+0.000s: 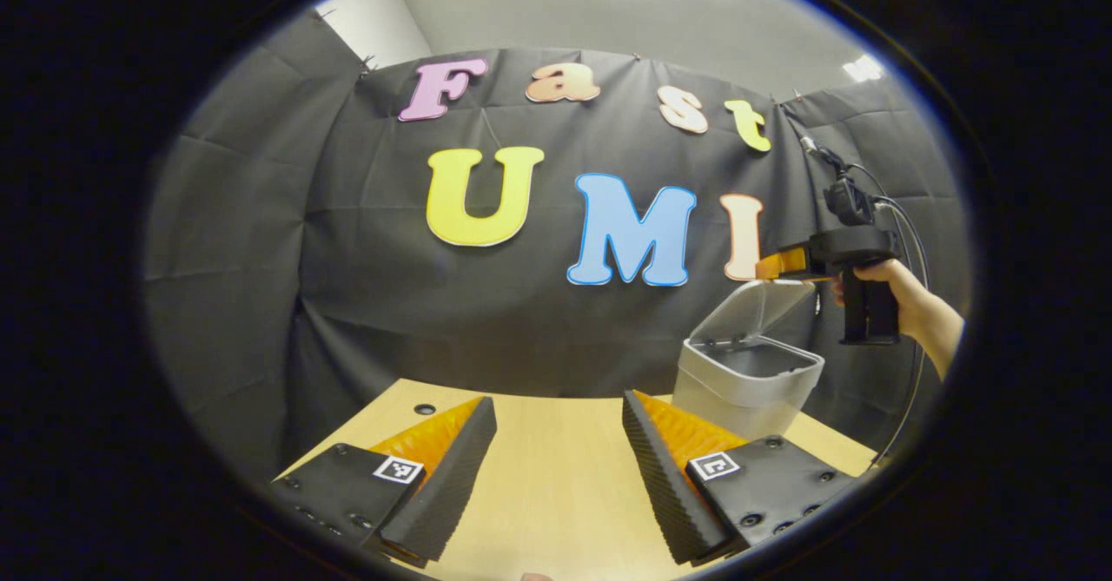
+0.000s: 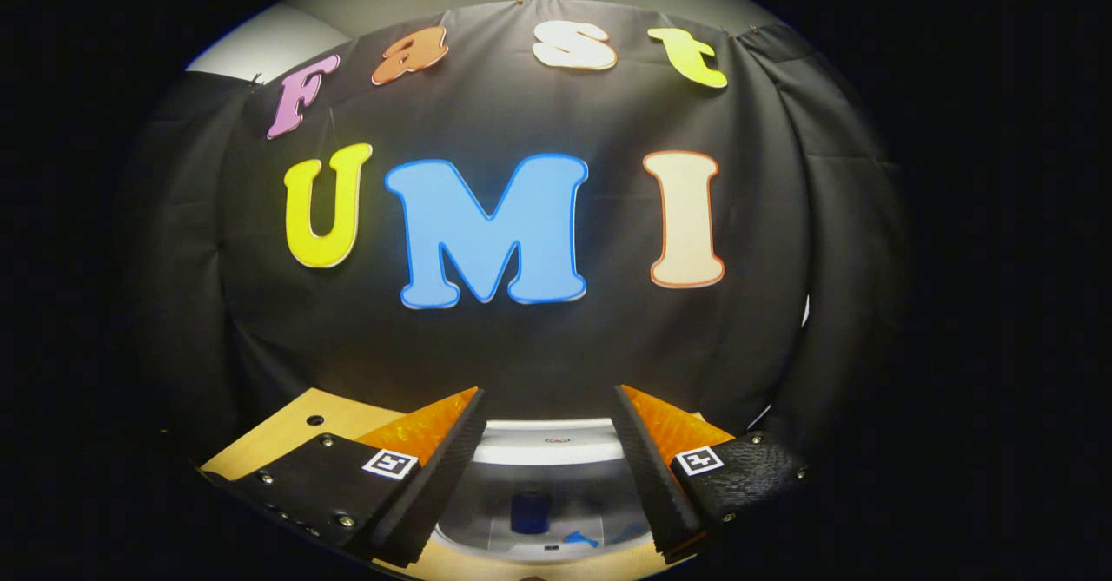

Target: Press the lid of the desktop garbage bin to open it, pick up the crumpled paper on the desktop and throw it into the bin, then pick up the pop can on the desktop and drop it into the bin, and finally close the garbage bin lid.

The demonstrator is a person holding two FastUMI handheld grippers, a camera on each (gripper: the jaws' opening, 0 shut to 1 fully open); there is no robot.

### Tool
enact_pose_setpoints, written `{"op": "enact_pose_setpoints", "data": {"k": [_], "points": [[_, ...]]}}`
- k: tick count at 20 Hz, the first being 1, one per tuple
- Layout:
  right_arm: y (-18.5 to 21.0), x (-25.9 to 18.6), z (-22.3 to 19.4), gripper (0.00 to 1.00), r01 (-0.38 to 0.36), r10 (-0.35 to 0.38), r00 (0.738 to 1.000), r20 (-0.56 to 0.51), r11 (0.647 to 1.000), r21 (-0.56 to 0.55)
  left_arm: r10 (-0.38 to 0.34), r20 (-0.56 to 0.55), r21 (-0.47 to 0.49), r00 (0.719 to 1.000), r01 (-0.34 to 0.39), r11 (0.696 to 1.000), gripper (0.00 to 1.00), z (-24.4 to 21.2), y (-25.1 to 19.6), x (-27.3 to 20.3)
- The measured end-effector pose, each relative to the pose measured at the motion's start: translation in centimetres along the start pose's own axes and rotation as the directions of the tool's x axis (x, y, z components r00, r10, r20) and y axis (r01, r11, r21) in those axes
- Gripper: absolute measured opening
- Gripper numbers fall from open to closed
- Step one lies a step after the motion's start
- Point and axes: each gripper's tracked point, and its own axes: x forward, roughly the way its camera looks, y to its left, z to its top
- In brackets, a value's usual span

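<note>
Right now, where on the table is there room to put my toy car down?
The bare wood of the table between the left tongs is free, and so is the stretch behind them up to the black cloth. The far right corner is crowded: the bin stands there with its lid up, and the right tongs hover above it.

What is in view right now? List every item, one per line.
Bin: one, grey, far right part of the table, open.
Lid: one, grey, tilted up at the back of the bin.
Blue thing: one, inside the bin; too dim to identify.
Table: one, light wood, with a small dark hole near its back left.
Cables: black, trailing from the right gripper.
Left gripper: one, low over the table, fingers apart, holding nothing.
Right gripper: one, above the bin opening, fingers apart, holding nothing.
Hand: one, gripping the right gripper's handle.
</note>
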Motion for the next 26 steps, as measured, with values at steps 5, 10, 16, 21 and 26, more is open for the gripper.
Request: {"op": "enact_pose_setpoints", "data": {"k": [5, 10, 16, 21, 26], "points": [[-0.1, -0.6, -4.3, 0.93, 0.023, -0.023, 0.998, -0.055, 1.0, -0.009, -0.006, -0.002, 0.01, 1.0, 0.006, 1.0, 0.96, -0.2, -0.6, 0.0], [-0.3, -1.3, -6.4, 0.96, 0.045, -0.045, 0.997, -0.067, 0.999, -0.004, -0.01, -0.014, 0.0, 1.0, 0.01, 1.0, 0.96, -0.7, -0.7, 0.3], [-0.2, -1.7, -8.8, 0.97, 0.057, -0.057, 0.992, -0.115, 0.998, 0.0, -0.043, -0.02, -0.006, 0.999, 0.043, 0.999, 0.96, -1.1, -1.8, 1.0], [-0.2, -2.1, -9.9, 0.97, 0.052, -0.053, 0.991, -0.125, 0.999, -0.006, -0.068, -0.022, -0.006, 0.997, 0.068, 0.998, 0.96, -1.3, -2.4, 2.1], [0.0, -2.0, -10.6, 0.97, 0.052, -0.056, 0.981, -0.186, 0.998, -0.03, -0.108, -0.026, -0.012, 0.994, 0.108, 0.994, 0.96, -1.6, -3.1, 2.9]]}}
